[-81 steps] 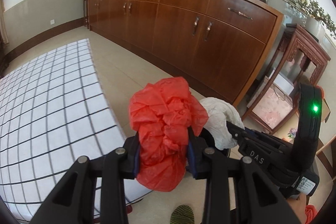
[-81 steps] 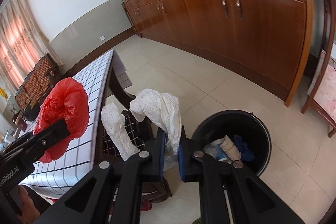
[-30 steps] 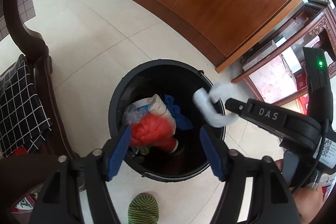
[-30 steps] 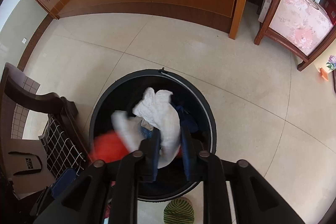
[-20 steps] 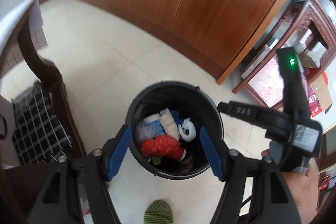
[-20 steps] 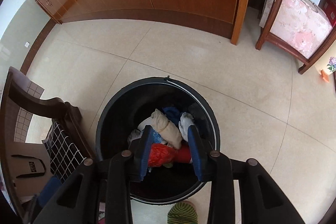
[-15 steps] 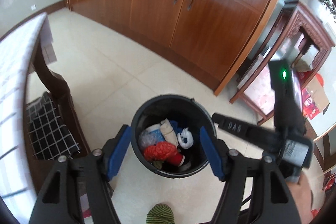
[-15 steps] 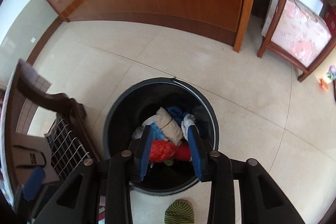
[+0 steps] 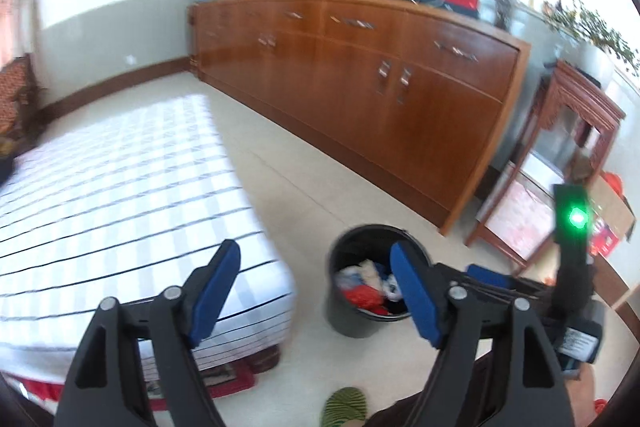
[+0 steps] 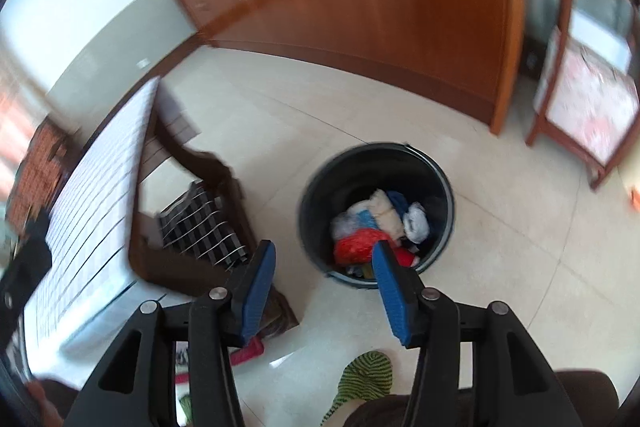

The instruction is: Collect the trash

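Note:
A black round bin (image 10: 320, 203) stands on the tiled floor and holds a red plastic bag (image 10: 356, 245), white bags (image 10: 416, 221) and other scraps. In the left wrist view the same bin (image 9: 348, 315) sits low and right of centre. My left gripper (image 9: 314, 267) hangs above the floor between table and bin, its jaws opening and nothing between the blue pads. My right gripper (image 10: 322, 259) is high over the bin's near-left rim, jaws also opening and empty. The right gripper's body (image 9: 572, 267) shows at the right of the left wrist view.
A table with a checked cloth (image 9: 120, 187) fills the left; a dark wooden chair (image 10: 192, 167) with a checked cushion stands beside it. A long wooden sideboard (image 9: 360, 75) runs along the back, a carved side stand (image 9: 560, 163) at right. A striped slipper (image 10: 366, 379) is near the bottom.
Both grippers dropped their bags into the bin, then rose and tilted up away from it. The bin looks smaller now, the table has come into view, and both pairs of jaws stand wider.

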Action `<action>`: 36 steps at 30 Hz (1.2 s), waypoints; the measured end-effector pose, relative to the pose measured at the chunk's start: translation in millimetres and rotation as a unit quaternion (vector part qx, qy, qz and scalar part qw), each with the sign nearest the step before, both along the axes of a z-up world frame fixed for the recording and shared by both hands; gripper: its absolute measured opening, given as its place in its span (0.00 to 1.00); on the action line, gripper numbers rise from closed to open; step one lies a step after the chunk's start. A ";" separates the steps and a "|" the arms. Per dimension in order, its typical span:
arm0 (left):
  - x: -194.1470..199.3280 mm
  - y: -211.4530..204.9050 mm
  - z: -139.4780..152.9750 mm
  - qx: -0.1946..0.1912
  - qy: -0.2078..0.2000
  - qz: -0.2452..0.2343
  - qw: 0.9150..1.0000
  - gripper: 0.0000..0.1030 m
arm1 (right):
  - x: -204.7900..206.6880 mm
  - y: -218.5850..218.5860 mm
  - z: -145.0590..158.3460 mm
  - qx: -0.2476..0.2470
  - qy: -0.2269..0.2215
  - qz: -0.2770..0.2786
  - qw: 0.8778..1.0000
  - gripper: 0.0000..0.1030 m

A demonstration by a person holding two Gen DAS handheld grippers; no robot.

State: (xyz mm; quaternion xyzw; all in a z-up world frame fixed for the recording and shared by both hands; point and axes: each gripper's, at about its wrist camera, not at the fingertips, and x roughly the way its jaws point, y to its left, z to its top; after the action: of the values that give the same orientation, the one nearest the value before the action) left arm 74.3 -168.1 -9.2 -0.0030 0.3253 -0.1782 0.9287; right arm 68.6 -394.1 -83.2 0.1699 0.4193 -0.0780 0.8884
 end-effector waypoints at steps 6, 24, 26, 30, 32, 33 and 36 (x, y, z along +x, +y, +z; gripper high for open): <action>-36.6 43.8 14.8 0.020 -0.025 0.071 0.997 0.87 | -38.5 62.5 45.3 -0.058 -0.071 0.048 0.995 0.69; -86.0 109.1 17.7 -0.012 -0.031 0.176 0.984 0.97 | -79.5 149.0 77.3 -0.127 -0.124 0.071 0.981 0.82; -87.9 112.6 16.8 -0.015 -0.031 0.180 0.983 0.97 | -79.4 149.1 79.2 -0.128 -0.124 0.069 0.982 0.82; -89.8 114.3 16.4 -0.010 -0.030 0.181 0.983 0.97 | -80.2 148.3 82.0 -0.130 -0.126 0.069 0.981 0.82; -89.6 114.2 15.9 -0.007 -0.028 0.180 0.983 0.97 | -80.2 149.2 83.1 -0.131 -0.127 0.070 0.981 0.82; -89.5 113.1 16.2 -0.006 -0.027 0.181 0.983 0.97 | -81.2 150.7 83.1 -0.132 -0.127 0.071 0.981 0.82; -88.9 112.2 15.4 -0.004 -0.025 0.181 0.983 0.97 | -80.9 150.9 81.5 -0.132 -0.124 0.071 0.981 0.82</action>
State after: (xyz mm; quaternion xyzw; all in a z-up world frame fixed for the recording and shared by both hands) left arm -14.5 -55.9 6.2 -0.0613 0.2948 -0.0089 0.9536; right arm -12.2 -243.2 -1.7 0.0287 0.3031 -0.0475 0.9513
